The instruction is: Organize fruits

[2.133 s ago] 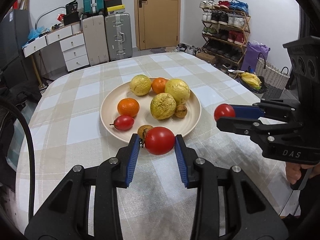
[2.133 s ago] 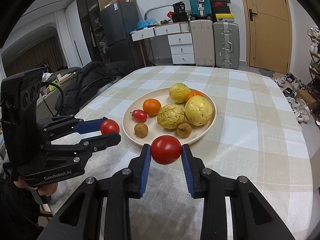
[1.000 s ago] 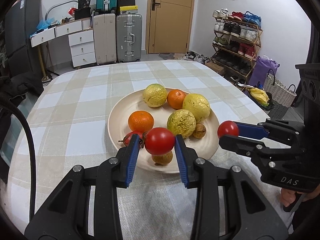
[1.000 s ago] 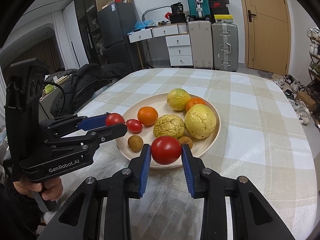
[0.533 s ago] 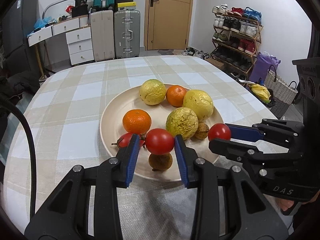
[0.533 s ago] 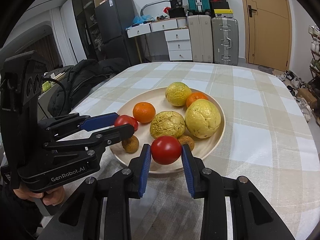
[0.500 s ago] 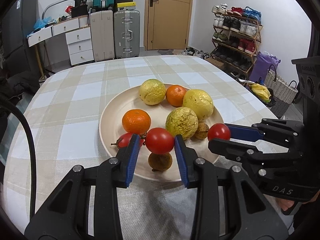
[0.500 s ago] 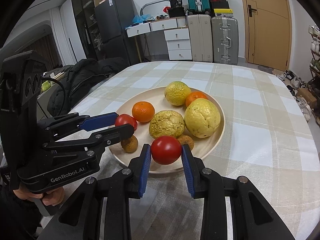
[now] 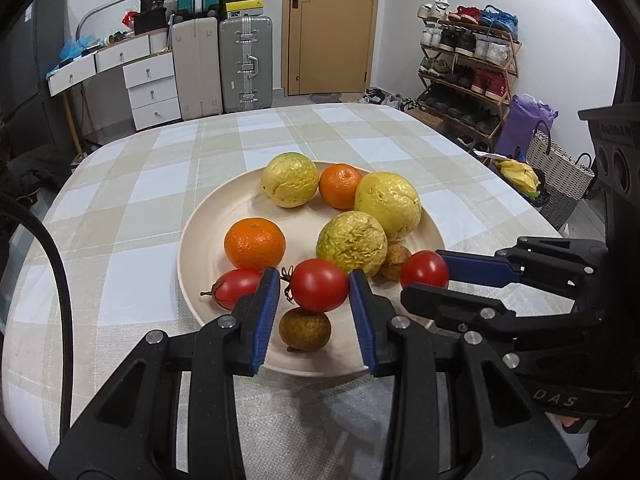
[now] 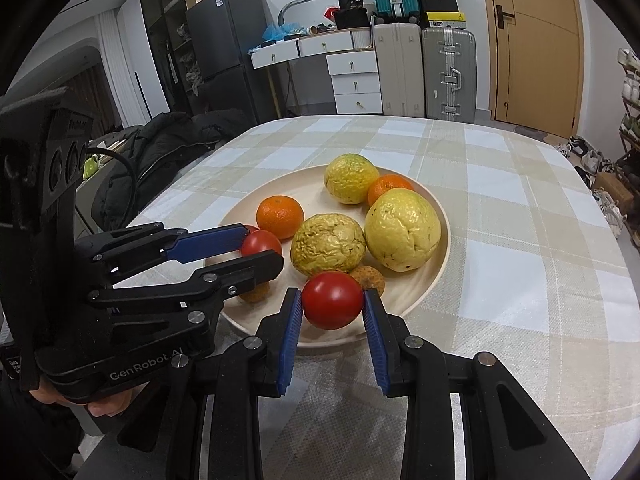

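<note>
A cream plate (image 9: 188, 240) (image 10: 436, 264) on the checked tablecloth carries three wrinkled yellow fruits, two oranges (image 9: 255, 244), a small red tomato (image 9: 236, 286) and two brown longans (image 9: 305, 329). My left gripper (image 9: 314, 278) (image 10: 260, 246) is shut on a red tomato (image 9: 319, 285) and hovers over the near part of the plate, above one longan. The right gripper (image 10: 332, 296) (image 9: 426, 276) is shut on a second red tomato (image 10: 332, 300) over the plate's near rim, beside the other longan. The two grippers sit close side by side.
The checked tablecloth (image 9: 132, 184) spreads around the plate. Behind the table stand suitcases (image 9: 246, 64) and white drawers (image 9: 152, 92). A shoe rack (image 9: 468, 64) and bags are off to the right, and a dark jacket (image 10: 160, 152) lies by the table's left edge.
My left gripper has carried its tomato forward and slightly down over the plate's near part. The right gripper has barely shifted. Both keep their tomatoes.
</note>
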Available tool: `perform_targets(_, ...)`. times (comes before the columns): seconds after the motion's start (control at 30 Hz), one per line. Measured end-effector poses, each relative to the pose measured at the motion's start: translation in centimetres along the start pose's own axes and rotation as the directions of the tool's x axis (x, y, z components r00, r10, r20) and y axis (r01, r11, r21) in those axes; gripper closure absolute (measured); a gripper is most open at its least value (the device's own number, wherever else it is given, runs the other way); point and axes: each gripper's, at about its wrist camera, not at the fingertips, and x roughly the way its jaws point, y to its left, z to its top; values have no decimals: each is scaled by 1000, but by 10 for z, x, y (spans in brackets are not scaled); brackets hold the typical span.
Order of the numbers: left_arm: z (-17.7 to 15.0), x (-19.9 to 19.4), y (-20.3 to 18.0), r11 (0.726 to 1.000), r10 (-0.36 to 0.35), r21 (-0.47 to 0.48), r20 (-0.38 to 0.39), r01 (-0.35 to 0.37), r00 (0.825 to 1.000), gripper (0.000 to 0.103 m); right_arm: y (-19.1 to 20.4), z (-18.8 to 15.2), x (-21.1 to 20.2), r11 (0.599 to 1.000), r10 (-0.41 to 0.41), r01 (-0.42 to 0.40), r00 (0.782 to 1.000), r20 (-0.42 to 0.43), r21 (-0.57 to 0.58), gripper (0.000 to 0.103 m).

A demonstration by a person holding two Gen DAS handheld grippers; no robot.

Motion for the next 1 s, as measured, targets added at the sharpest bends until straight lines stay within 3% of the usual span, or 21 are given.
perform_targets(0.33,0,0,1,1000,-7,-4,5,7,1000,70,1,-1,0,1000,6,-6,1000,-5,-3,71)
perform_targets(0.47,-1,-3,4,1000,-13,-21,16,14,1000,70,3,-2,-4,1000,12,-12,1000,14,-12,56)
perform_targets(0.63,-4,-12,10,999,-12,-38,26,13,1000,68,5,-7,-11,999,-14,15,999,30,-30,48)
perform_targets(0.7,-7,-19,13,999,-5,-41,41,7,999,56,3,-8,-17,999,-23,25,999,47,-26,31)
perform_targets(0.87,-13,-47,26,997,15,-70,110,-7,994,22,-8,-10,-33,998,-48,45,994,102,32,8)
perform_targets(0.93,-16,-58,31,997,20,-79,137,-9,990,19,-13,-10,-39,998,-44,38,991,127,54,0)
perform_targets(1.0,-18,-67,34,997,29,-78,143,-18,989,18,-18,-10,-44,997,-35,24,988,151,72,0)
